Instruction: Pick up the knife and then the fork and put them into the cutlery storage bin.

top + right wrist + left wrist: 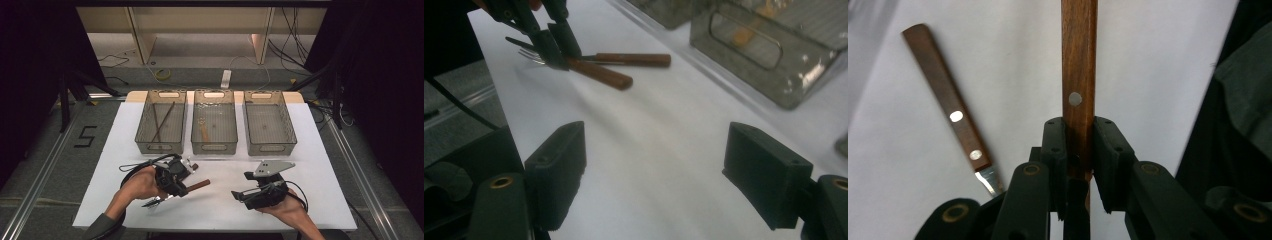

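Two tongs are working: the left tongs [1079, 150] are holding a wooden-handled fork [599, 73] by its handle just above the white surface [225, 200]. It is looking light, stiff, and smooth. The right tongs [654, 175] are standing wide, holding nothing.

tongs [182, 186]: black, brass pivot screws | grey three-cornered plate [272, 168] | black cables | grey sleeve [100, 227]

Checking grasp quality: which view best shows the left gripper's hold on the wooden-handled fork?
Left gripper view: the pads clamp the fork by its handle, seen close up. Right gripper view shows the left gripper, tines and handle from afar. High view shows just the handle end past the hand.
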